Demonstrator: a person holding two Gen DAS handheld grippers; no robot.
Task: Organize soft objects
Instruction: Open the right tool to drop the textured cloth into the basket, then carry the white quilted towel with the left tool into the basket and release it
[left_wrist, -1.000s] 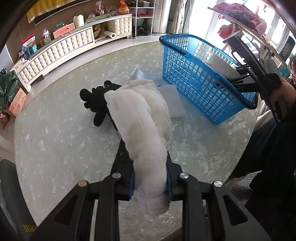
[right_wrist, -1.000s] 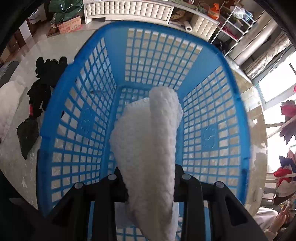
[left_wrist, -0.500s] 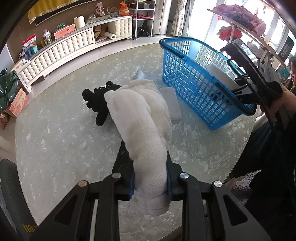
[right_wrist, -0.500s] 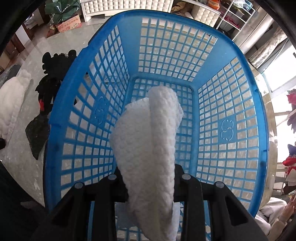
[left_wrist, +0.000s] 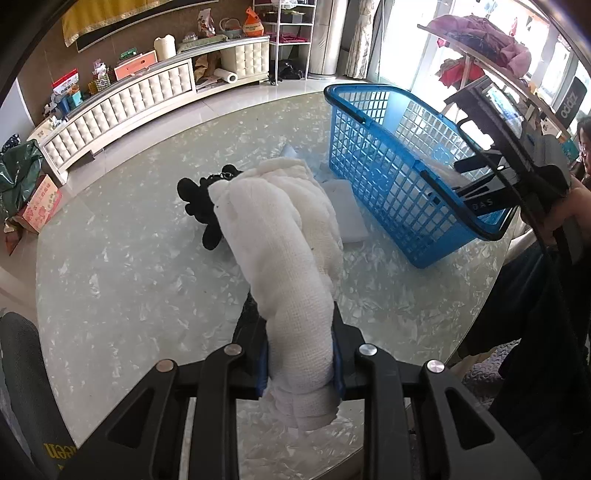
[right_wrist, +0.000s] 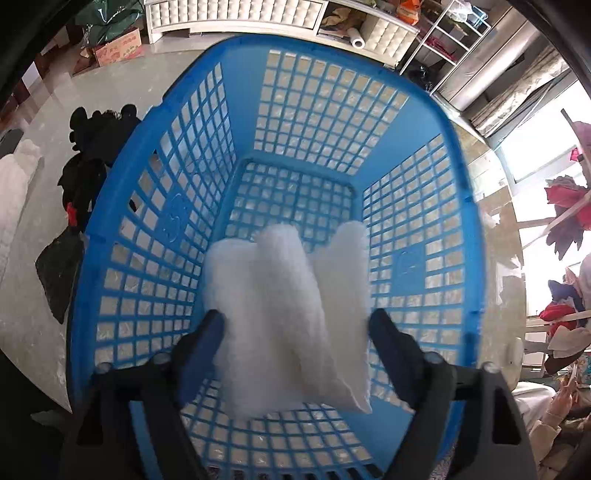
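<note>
My left gripper (left_wrist: 300, 363) is shut on a rolled white gauze cloth (left_wrist: 280, 251) that drapes forward above the marble table. Behind the cloth lies a black plush toy (left_wrist: 201, 206), and a flat white pad (left_wrist: 345, 210) rests beside the blue basket (left_wrist: 388, 177). In the right wrist view my right gripper (right_wrist: 295, 328) hangs over the blue basket (right_wrist: 317, 103). Its jaws are opening and stand wide, and a white knitted towel (right_wrist: 284, 317) is unfolding and dropping between them, clear of the pads. The black plush toy (right_wrist: 92, 147) lies left of the basket.
The round marble table (left_wrist: 122, 280) ends close to me at the front and right. A person's hand (left_wrist: 569, 206) holds the right gripper beyond the basket. A dark cloth (right_wrist: 59, 273) lies on the table left of the basket. A white cabinet (left_wrist: 122, 107) lines the far wall.
The right jaws have spread wide and let go of the white towel, which now opens out and falls into the basket. The left gripper still holds its cloth in the same place.
</note>
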